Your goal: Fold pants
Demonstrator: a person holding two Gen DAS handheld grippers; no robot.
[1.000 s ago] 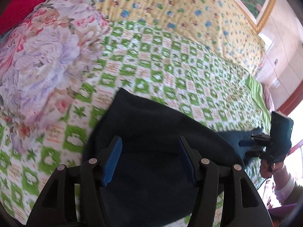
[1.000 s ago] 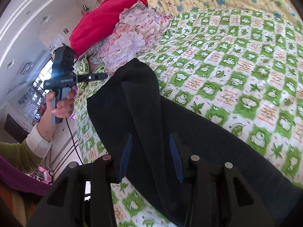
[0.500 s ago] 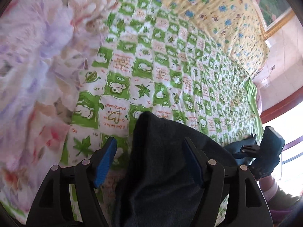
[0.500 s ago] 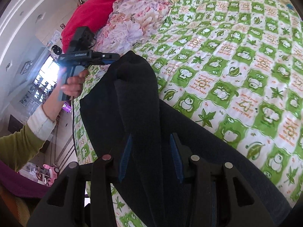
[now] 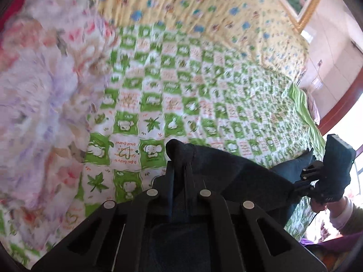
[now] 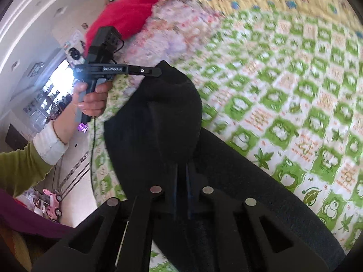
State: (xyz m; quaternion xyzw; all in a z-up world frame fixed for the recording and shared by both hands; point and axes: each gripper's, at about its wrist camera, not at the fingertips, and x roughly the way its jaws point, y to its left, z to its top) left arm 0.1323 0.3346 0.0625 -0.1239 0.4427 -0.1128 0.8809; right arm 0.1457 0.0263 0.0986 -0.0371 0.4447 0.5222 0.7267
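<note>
The dark navy pants [image 5: 226, 176] lie on the green-and-white checked bed sheet [image 5: 172, 95]. My left gripper [image 5: 183, 165] is shut on a bunched corner of the pants and holds it raised off the sheet. In the right wrist view the same left gripper [image 6: 156, 70] pinches the top of the lifted cloth [image 6: 163, 117]. My right gripper [image 6: 182, 176] is shut on the near fold of the pants. The right gripper also shows at the far right of the left wrist view [image 5: 304, 176], gripping the cloth's other end.
A floral quilt [image 5: 38, 95] is heaped at the left, with a red blanket [image 6: 136, 11] behind it. A yellow patterned cover [image 5: 204, 13] lies at the back of the bed. The bed edge and floor with a pink toy car [image 6: 51, 201] are at the left.
Both grippers have closed on the pants. The left gripper has lifted its corner of the cloth up off the sheet; the cloth now hangs between the two grippers.
</note>
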